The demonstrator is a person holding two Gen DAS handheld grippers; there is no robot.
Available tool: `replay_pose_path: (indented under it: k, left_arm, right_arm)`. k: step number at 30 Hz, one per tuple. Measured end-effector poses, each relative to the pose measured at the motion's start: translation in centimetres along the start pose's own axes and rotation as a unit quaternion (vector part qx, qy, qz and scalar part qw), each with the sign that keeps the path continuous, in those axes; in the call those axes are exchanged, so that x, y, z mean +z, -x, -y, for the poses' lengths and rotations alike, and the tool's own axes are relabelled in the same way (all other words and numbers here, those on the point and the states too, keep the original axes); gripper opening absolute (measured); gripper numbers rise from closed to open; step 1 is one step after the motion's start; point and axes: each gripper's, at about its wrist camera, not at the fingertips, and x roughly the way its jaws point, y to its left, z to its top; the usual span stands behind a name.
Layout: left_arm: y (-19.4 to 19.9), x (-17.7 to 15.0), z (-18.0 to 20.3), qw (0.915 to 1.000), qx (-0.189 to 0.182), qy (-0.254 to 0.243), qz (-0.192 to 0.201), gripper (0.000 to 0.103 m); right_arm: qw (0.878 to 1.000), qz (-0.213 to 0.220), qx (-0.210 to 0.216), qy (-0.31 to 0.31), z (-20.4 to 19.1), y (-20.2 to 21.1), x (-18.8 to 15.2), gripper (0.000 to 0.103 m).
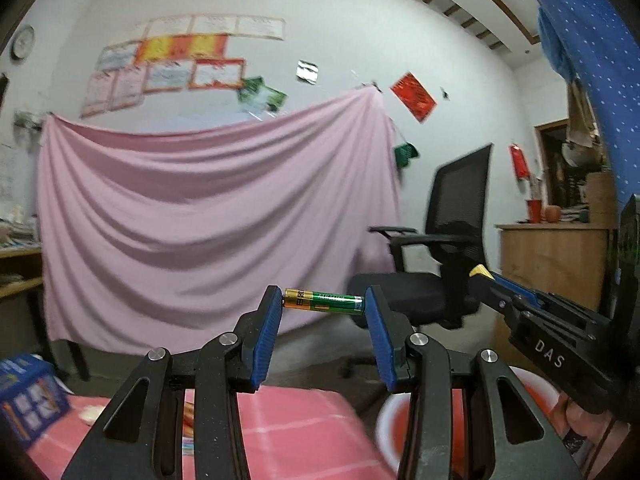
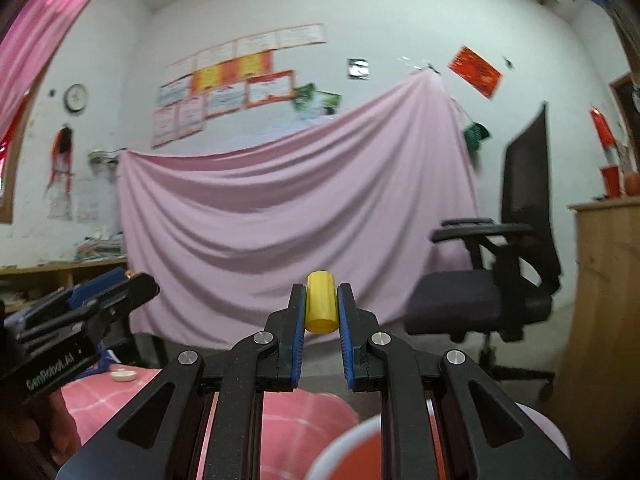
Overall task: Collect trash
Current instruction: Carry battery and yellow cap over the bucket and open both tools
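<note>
My left gripper (image 1: 323, 303) is shut on a green and gold battery (image 1: 325, 301), held endwise between its blue pads in mid-air. My right gripper (image 2: 322, 307) is shut on a small yellow cylinder (image 2: 321, 307), which stands upright between the pads. In the left wrist view the right gripper (image 1: 480, 272) shows at the right with the yellow piece at its tip. The left gripper's body (image 2: 80, 320) shows at the left of the right wrist view. Both point level, above a table with a pink checked cloth (image 1: 292, 428). A red basin with a white rim (image 2: 352, 452) sits low at the table's right.
A black office chair (image 2: 500, 292) stands at the right before a pink sheet (image 1: 200, 220) hung on the wall. A wooden cabinet (image 2: 608, 300) is at the far right. A blue box (image 1: 28, 396) and a small white object (image 2: 123, 376) rest on the table's left part.
</note>
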Motion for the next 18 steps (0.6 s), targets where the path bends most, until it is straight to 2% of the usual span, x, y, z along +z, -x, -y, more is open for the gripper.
replay_pose_path:
  k: [6,10,14,18]
  left_arm:
    - [-2.9,-0.6,3.6,0.9975,-0.05,0.009,-0.049,0.038]
    - [-4.7,-1.7,5.6,0.9921,-0.08,0.003,-0.097,0.038]
    - [-6.5,-2.7,6.7,0.9833,-0.104,0.007,-0.149,0.037]
    - [-8.2,-3.5,6.6,0.9714,-0.116,0.036,-0.204,0.037]
  right_arm:
    - [0.999,-0.038,-0.033,-0.008,3.4,0.8,-0.7,0.014]
    - [0.995,-0.089,-0.049,-0.024,5.5,0.1,-1.4,0.014]
    - [0.987,-0.134,-0.058,-0.061,7.2,-1.0,-2.1,0.014]
    - [0.979,-0.173,-0.063,-0.084,8.0,-1.9,-3.1,0.014]
